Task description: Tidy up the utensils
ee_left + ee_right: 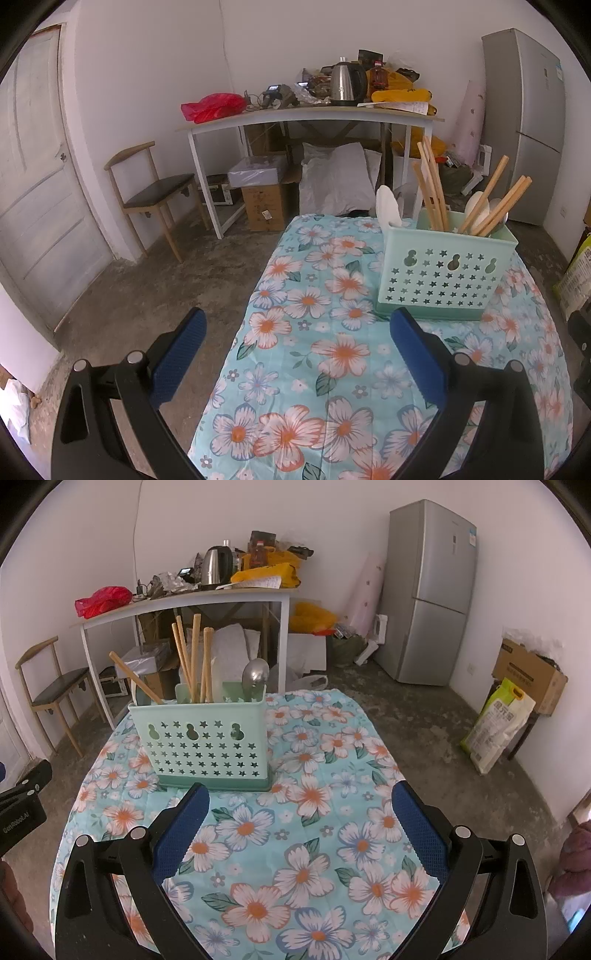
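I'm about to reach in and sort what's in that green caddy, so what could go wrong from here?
1. The wooden chopsticks lean at different angles out of the mint-green perforated plastic caddy; an open right gripper could knock several askew.
2. The caddy looks light, so pulling the metal spoon might tip it.
3. It stands on a floral tablecloth that may slide or bunch.

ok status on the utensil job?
Left gripper open, empty. Right gripper open, empty. Utensil caddy upright, chopsticks and spoon inside. Nothing blocking.
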The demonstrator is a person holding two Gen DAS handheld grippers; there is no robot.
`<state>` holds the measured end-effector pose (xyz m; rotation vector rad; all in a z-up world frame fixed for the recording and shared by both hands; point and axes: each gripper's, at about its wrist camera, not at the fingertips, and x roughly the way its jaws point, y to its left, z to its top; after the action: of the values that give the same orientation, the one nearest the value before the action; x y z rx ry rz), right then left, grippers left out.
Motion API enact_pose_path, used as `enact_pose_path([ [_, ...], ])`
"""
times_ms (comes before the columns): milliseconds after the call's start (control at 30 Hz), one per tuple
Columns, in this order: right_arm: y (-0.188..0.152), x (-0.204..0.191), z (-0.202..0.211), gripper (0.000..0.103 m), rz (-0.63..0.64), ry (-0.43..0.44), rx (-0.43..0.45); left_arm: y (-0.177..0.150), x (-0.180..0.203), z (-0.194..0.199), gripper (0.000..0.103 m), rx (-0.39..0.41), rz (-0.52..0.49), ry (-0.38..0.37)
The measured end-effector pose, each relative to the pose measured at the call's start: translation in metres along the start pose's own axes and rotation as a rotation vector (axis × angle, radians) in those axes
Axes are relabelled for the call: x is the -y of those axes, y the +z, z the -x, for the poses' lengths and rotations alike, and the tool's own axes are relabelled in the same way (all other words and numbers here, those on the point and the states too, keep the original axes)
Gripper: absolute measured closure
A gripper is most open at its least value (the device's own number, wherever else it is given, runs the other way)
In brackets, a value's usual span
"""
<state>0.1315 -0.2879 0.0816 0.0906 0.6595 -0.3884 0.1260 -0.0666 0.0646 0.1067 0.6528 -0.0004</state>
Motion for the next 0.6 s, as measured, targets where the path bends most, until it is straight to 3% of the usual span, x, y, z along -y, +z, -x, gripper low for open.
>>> enact_pose_path([
  [600,0.0004,-0.0006,0.0000,0.008,-0.003,0.001,-0.001,0.0005,-0.0008,0.0001,0.006,-0.001,0.000,0.001],
])
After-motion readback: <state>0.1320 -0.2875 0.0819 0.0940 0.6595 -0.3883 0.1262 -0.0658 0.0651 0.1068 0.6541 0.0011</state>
